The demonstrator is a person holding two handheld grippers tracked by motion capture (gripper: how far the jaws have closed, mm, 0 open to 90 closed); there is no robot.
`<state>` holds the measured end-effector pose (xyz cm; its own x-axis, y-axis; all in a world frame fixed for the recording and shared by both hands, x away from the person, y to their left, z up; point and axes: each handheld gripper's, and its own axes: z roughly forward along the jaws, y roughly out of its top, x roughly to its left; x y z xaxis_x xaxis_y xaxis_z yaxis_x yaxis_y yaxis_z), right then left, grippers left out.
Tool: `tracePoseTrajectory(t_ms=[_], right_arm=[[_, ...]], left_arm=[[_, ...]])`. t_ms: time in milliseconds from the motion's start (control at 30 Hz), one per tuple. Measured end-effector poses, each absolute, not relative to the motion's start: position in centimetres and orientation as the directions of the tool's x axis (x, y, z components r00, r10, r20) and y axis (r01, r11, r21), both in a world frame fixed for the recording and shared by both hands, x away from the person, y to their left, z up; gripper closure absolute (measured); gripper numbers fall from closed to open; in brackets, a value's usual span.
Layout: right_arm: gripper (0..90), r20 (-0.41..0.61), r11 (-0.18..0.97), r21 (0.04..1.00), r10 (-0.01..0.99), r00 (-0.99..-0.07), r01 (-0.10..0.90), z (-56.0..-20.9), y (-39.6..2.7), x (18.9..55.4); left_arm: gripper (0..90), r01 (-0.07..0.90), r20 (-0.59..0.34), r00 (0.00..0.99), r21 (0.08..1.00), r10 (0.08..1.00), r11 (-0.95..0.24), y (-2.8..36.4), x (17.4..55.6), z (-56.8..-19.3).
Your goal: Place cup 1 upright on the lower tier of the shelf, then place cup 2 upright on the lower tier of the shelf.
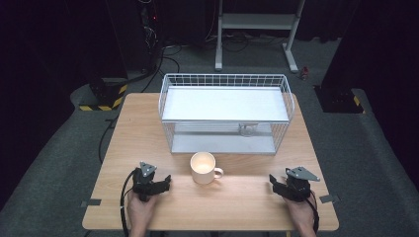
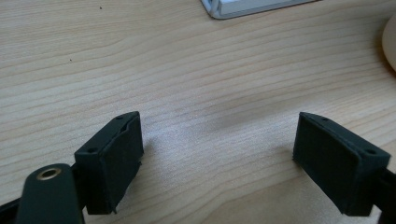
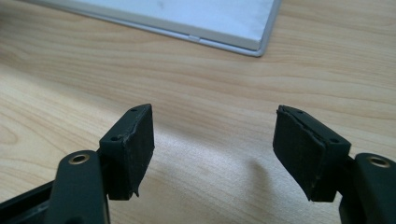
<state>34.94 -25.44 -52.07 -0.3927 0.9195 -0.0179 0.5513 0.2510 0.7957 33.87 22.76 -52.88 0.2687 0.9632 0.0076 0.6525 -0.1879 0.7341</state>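
A cream mug [image 1: 203, 167] stands upright on the wooden table [image 1: 247, 197], its handle pointing right, just in front of a white wire basket [image 1: 226, 112]. My left gripper [image 1: 158, 185] rests low on the table to the mug's left, open, with bare wood between its pads [image 2: 119, 158]. The mug's rim [image 2: 390, 42] shows at the right edge of the left gripper view. My right gripper [image 1: 277, 186] lies to the mug's right, also open and holding nothing; its pads [image 3: 140, 144] frame bare table.
The basket's base corner [image 3: 261, 44] lies ahead of the right gripper, and its other front corner [image 2: 219, 11] ahead of the left. A metal stand [image 1: 257, 29] and cables sit on the floor beyond the table.
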Motion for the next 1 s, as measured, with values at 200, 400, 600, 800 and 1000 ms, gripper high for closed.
tracePoseTrajectory(t_ms=[200,400,600,800,1000], right_arm=[[23.4,-0.015,0.304,0.720,0.906,-0.423,0.624,-52.4,-24.8,35.8],[20.0,-0.014,0.297,0.716,0.911,-0.412,0.632,-52.4,-24.8,35.9],[17.7,-0.015,0.300,0.712,0.911,-0.413,0.635,-52.4,-24.8,36.0],[16.2,-0.017,0.303,0.710,0.910,-0.415,0.636,-52.4,-24.7,36.0],[15.4,-0.014,0.300,0.708,0.911,-0.412,0.639,-52.4,-24.7,35.9]], left_arm=[[16.1,0.654,0.004,0.264,0.734,0.964,-0.182,22.7,33.8,-52.9],[15.1,0.656,0.006,0.258,0.733,0.966,-0.180,22.5,33.8,-52.9],[14.5,0.652,0.007,0.290,0.731,0.957,-0.203,22.0,33.2,-52.7],[14.6,0.630,-0.004,0.326,0.747,0.945,-0.214,21.3,32.5,-52.2],[14.5,0.615,-0.015,0.374,0.753,0.927,-0.235,20.6,31.6,-51.6]])
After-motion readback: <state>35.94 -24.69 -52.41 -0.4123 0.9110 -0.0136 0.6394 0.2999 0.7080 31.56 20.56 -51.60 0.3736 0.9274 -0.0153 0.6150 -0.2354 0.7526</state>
